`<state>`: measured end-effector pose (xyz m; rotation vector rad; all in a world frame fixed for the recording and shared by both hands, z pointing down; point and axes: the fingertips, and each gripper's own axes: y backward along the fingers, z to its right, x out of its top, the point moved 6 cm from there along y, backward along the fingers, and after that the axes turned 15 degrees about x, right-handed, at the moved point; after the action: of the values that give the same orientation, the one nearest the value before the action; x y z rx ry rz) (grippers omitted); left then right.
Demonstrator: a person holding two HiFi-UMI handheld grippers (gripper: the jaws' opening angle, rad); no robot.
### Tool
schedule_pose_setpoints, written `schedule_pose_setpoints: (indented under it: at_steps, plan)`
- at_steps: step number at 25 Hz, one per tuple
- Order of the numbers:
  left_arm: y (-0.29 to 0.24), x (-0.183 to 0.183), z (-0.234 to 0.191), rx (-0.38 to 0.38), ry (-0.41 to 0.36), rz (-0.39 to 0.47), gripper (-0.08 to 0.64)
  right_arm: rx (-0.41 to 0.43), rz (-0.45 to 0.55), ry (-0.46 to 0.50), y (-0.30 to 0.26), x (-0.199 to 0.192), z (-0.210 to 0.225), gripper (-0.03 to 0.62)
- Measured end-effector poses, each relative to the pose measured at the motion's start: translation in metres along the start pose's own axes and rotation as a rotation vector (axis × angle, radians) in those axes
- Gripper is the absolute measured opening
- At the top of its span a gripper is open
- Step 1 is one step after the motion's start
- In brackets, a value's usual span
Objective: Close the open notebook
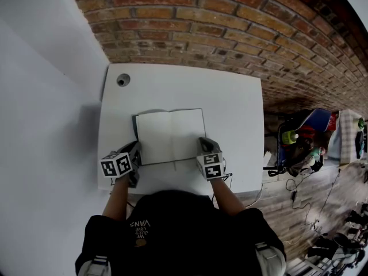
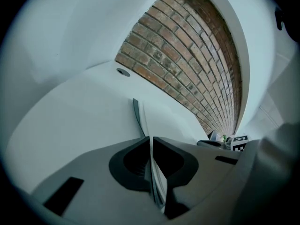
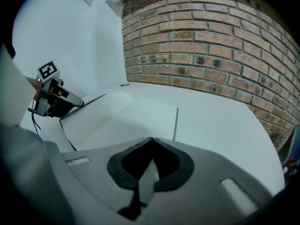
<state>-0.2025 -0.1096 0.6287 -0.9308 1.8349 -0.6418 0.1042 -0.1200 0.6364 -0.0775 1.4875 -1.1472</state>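
Observation:
An open notebook [image 1: 170, 134] with blank white pages and a dark cover lies in the middle of the white table [image 1: 230, 96]. My left gripper [image 1: 137, 149] sits at its lower left corner. In the left gripper view the jaws [image 2: 151, 139] are pressed together on the left cover and pages [image 2: 157, 182], which stand on edge between them. My right gripper [image 1: 204, 144] is at the lower right corner. Its jaws [image 3: 151, 140] are shut on the right edge of the notebook [image 3: 126, 116], and a pale strip of page shows between them. The left gripper [image 3: 56, 100] shows across the book.
A round cable hole [image 1: 123, 80] sits at the table's far left corner. A brick wall [image 1: 230, 27] runs behind the table and a white wall [image 1: 40, 96] stands on the left. Bags, bottles and cables [image 1: 302, 140] crowd the floor to the right.

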Motion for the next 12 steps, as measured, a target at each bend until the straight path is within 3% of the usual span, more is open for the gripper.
schedule_pose_setpoints:
  at_steps: [12]
  plan:
    - [0.015, 0.009, 0.007, -0.068, 0.060, 0.046, 0.029, 0.001, -0.011, -0.014, -0.001, -0.005, 0.001, -0.002]
